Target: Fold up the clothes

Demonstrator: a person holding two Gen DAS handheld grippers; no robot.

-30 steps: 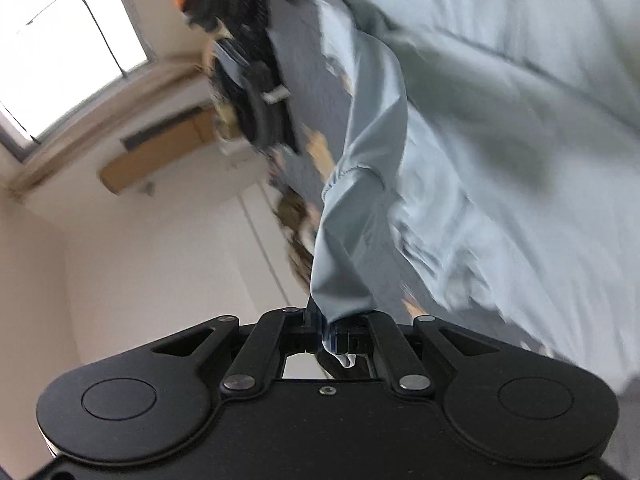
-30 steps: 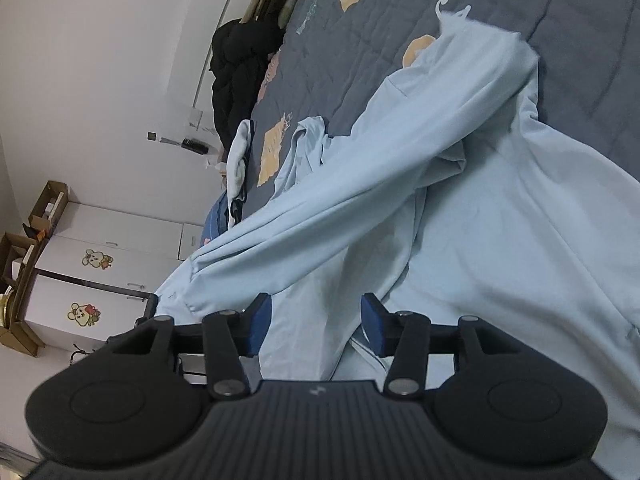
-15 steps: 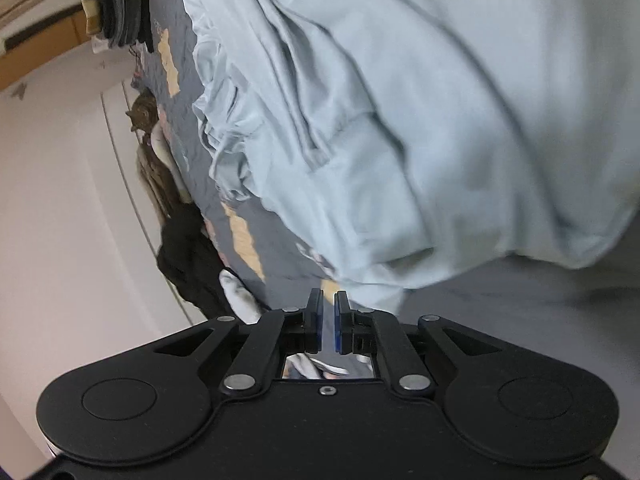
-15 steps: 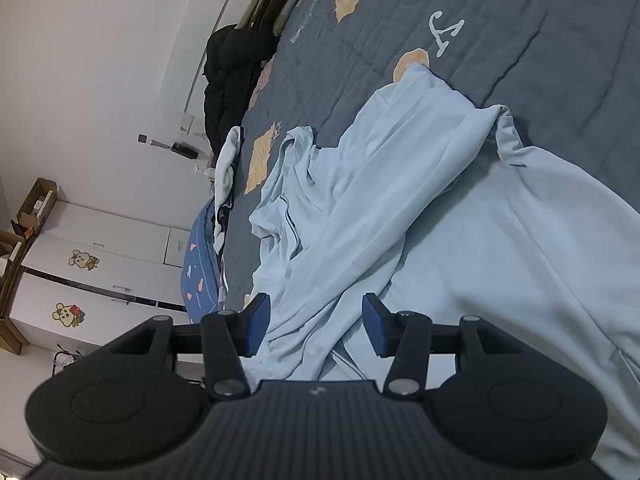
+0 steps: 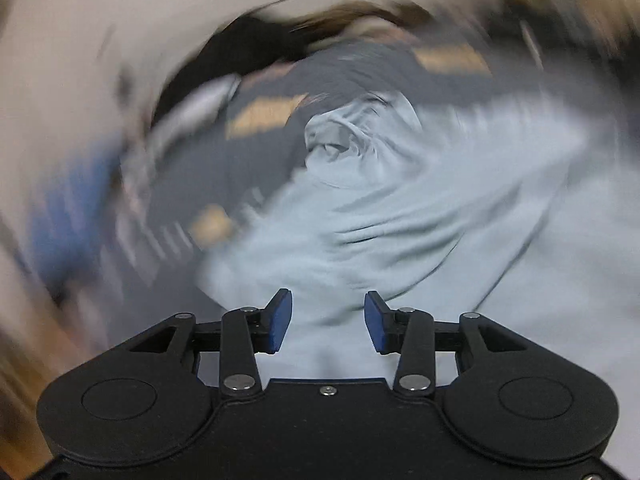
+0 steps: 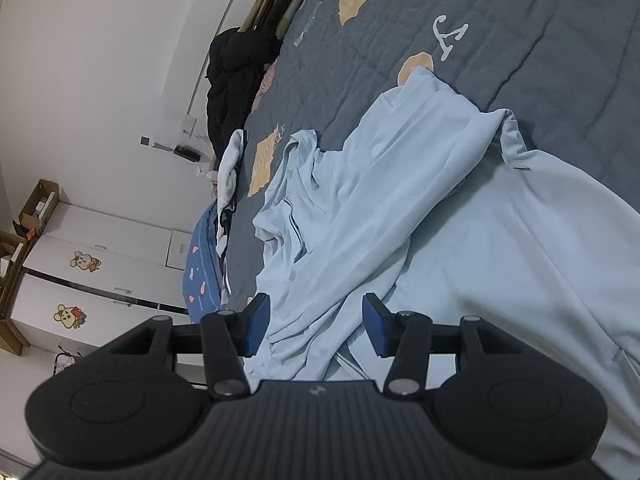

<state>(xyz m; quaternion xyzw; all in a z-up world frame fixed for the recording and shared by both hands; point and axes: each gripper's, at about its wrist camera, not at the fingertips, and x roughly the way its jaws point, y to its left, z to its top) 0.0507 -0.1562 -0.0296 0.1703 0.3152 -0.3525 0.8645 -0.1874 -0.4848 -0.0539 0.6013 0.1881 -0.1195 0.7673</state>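
A light blue long-sleeved garment (image 6: 460, 232) lies spread on the dark grey quilt (image 6: 540, 40), with one sleeve (image 6: 400, 184) laid diagonally across its body and bunched folds at the left. My right gripper (image 6: 312, 330) is open and empty, just above the garment's near edge. The left wrist view is heavily blurred; it shows the same garment (image 5: 420, 216) ahead. My left gripper (image 5: 328, 322) is open and empty above the cloth.
A black jacket (image 6: 236, 68) and other clothes lie at the bed's far edge by the white wall. A blue patterned cushion (image 6: 202, 264) sits at the bed's left side. White cabinets (image 6: 92, 268) with cartoon stickers stand beyond.
My left gripper let go of the sleeve, opened, and swung round fast to face the garment. The sleeve dropped and now lies across the garment's body. My right gripper stayed open.
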